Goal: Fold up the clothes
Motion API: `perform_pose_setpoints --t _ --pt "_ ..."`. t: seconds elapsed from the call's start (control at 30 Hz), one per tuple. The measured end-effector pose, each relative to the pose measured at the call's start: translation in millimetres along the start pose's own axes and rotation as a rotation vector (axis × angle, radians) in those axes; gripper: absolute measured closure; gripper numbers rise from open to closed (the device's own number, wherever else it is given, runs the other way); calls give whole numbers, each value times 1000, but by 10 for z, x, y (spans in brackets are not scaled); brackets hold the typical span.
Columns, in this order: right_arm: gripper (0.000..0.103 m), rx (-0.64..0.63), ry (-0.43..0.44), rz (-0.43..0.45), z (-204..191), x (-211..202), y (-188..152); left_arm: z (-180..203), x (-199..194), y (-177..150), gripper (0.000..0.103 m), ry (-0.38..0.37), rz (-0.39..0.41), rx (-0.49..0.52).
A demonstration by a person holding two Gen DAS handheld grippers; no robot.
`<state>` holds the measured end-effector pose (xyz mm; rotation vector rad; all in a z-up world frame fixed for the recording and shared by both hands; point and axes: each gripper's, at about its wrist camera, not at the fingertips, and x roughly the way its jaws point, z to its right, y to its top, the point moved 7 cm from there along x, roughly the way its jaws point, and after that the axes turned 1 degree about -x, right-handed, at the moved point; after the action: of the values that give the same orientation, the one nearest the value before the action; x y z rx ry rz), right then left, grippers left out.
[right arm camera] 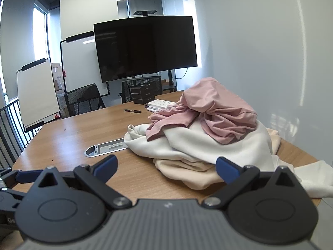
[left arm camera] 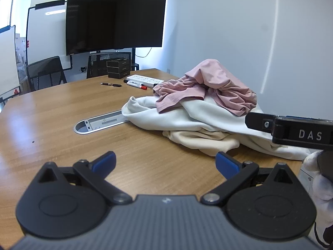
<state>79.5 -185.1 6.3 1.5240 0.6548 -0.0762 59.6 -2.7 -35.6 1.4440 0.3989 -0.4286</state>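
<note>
A heap of clothes lies on the wooden table (left arm camera: 52,112) near the wall. On top is a crumpled pink garment (left arm camera: 210,85) (right arm camera: 216,114). Under it lies a white garment (left arm camera: 187,116) (right arm camera: 208,143), with a cream one (left arm camera: 199,141) (right arm camera: 187,170) at the bottom front. My left gripper (left arm camera: 165,163) is open above bare table, short of the heap, with nothing between its blue pads. My right gripper (right arm camera: 165,166) is open too, its right pad over the cream garment's edge. The right gripper's body (left arm camera: 291,132) shows at the right of the left wrist view, held by a white-gloved hand (left arm camera: 320,179).
A metal cable slot (left arm camera: 100,123) (right arm camera: 106,146) is set into the table left of the heap. Markers (left arm camera: 136,84), a pen (left arm camera: 111,84), a white power strip (left arm camera: 145,80) and stacked dark boxes (left arm camera: 118,68) lie beyond. Chairs (left arm camera: 45,73), a large monitor (left arm camera: 114,20) and whiteboards (right arm camera: 37,91) stand behind.
</note>
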Motion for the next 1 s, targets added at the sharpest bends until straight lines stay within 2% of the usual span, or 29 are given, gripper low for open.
perform_pose_setpoints --t 0.33,0.9,1.0 --pt "0 34 8 32 -11 -2 -21 14 -31 14 1 4 -15 29" --pt "2 87 40 15 62 103 -23 38 74 -56 1 20 -16 39" --pt "4 88 46 6 61 119 -30 48 85 -69 1 20 -19 41"
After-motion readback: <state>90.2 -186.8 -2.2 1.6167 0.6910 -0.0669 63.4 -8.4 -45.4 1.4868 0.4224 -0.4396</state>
